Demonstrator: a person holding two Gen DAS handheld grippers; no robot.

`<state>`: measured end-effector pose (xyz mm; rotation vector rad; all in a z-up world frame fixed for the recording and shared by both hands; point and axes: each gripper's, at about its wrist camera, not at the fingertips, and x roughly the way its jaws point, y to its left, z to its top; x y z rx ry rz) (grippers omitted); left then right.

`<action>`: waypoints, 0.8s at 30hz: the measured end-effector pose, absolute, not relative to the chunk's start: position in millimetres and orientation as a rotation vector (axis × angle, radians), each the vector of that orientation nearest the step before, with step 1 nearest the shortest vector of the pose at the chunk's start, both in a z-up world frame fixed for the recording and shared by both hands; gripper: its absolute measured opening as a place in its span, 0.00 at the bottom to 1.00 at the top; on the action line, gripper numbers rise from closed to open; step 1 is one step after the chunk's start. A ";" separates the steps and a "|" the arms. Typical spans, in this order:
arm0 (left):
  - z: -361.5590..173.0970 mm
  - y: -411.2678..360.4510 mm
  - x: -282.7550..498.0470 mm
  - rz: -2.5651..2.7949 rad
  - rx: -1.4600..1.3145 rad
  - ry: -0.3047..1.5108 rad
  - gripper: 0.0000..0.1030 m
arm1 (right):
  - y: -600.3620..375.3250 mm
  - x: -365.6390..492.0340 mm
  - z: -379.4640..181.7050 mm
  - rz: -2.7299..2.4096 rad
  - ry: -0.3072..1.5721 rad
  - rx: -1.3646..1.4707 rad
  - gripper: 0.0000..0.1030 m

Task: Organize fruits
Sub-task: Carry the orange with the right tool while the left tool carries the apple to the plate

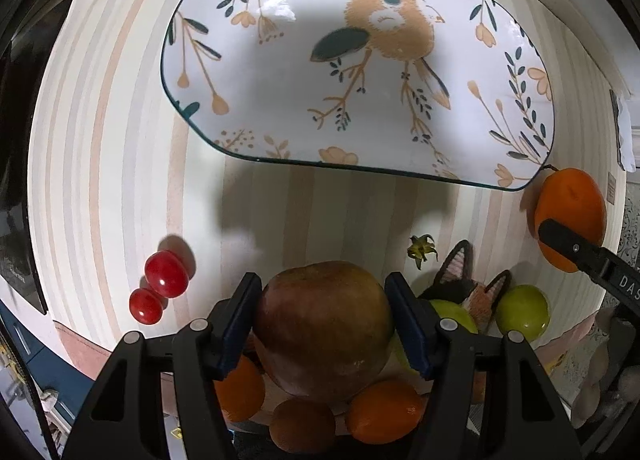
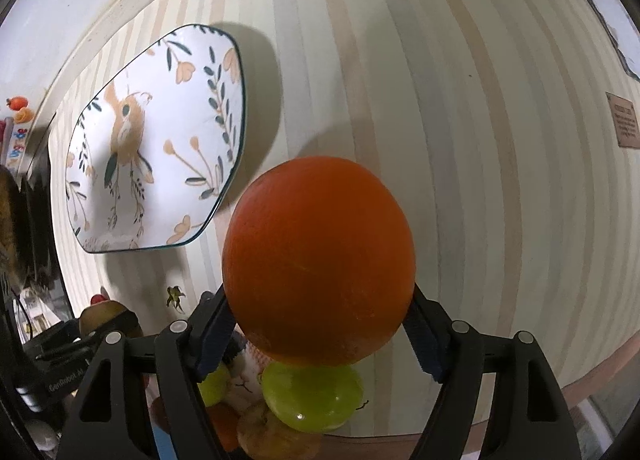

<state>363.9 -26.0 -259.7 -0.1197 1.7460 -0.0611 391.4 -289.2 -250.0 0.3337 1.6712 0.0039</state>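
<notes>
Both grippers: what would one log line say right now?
left gripper shut on red-green apple | right gripper shut on round orange | bird-patterned plate bare

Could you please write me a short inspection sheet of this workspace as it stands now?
Surface: striped tablecloth.
Job's things: empty bird-patterned plate; apple and orange held aloft; two red fruits, green fruits and small oranges near a cat-faced item.
Clutter: dried calyx.
Grippers: left hand-held gripper shut on apple; right hand-held gripper shut on orange.
Cables: nothing seen.
Surroundings: wall plaque.
</notes>
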 end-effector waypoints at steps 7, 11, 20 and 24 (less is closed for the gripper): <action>-250.7 -42.1 373.1 -0.078 -0.123 1.736 0.60 | -304.7 403.2 -241.0 -0.012 1.650 0.350 0.90; -245.9 -49.4 379.7 -0.089 -0.117 1.728 0.60 | -293.5 400.7 -249.5 0.036 1.659 0.311 0.78; -222.9 -57.0 392.2 -0.105 -0.120 1.701 0.60 | -268.4 391.0 -252.6 0.076 1.752 0.195 0.84; -220.2 -56.5 396.0 -0.108 -0.126 1.701 0.60 | -267.1 385.6 -262.3 0.055 1.734 0.177 0.78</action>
